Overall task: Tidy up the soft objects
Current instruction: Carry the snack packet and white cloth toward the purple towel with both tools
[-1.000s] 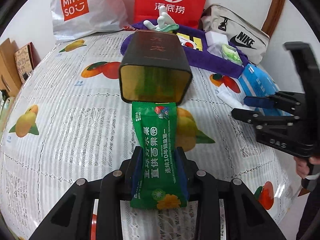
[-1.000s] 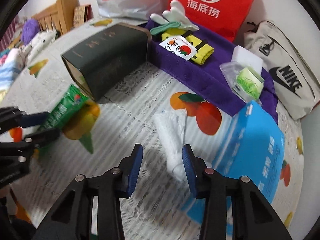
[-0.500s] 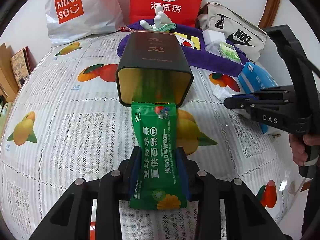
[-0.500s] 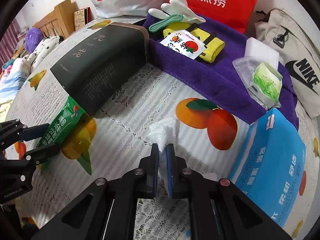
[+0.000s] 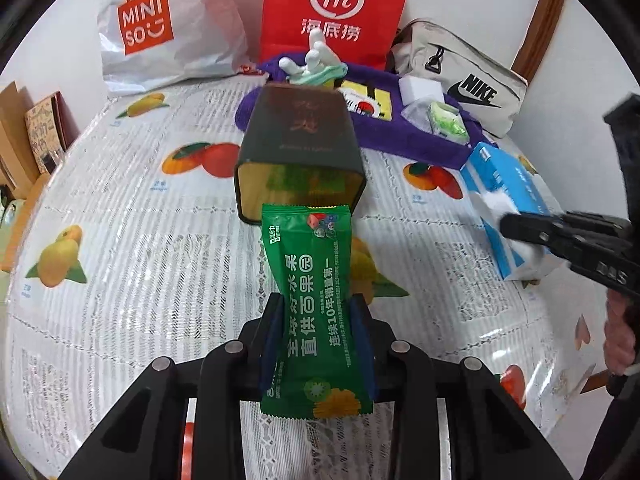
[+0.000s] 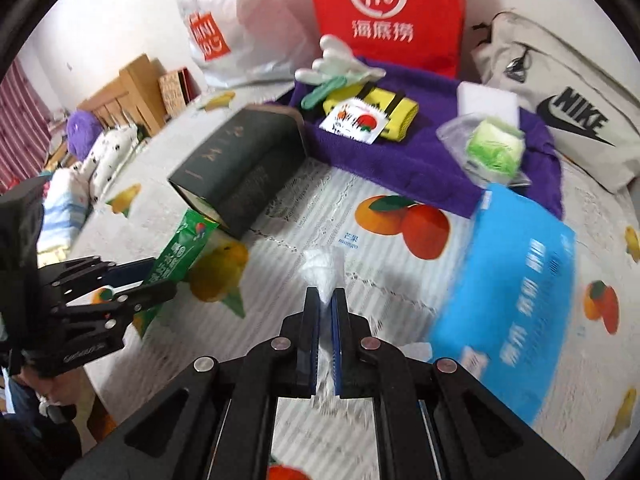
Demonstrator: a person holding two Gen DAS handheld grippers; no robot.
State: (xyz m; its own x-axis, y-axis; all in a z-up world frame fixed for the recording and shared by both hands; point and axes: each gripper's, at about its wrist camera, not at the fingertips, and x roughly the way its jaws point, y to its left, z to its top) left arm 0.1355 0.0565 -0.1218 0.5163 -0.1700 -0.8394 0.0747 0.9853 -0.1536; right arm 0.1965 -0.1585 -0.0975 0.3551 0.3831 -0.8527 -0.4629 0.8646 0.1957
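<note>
Each fisheye camera rides close behind its own hand-held gripper, looking forward and steeply down over the fingers at the fruit-print surface (image 5: 120, 208). The left view faces the open mouth of the dark box (image 5: 300, 148) straight on; the right view sees it from the side. Both share the red bag (image 6: 384, 12) and purple towel (image 6: 400, 156).

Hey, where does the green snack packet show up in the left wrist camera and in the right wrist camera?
Left wrist view: the green snack packet runs up the centre, clamped in the left gripper, its top at the mouth of the dark box.
Right wrist view: the packet lies at left of centre, tilted, held by the left gripper.
Shared landmark: the dark box lying on its side.
</note>
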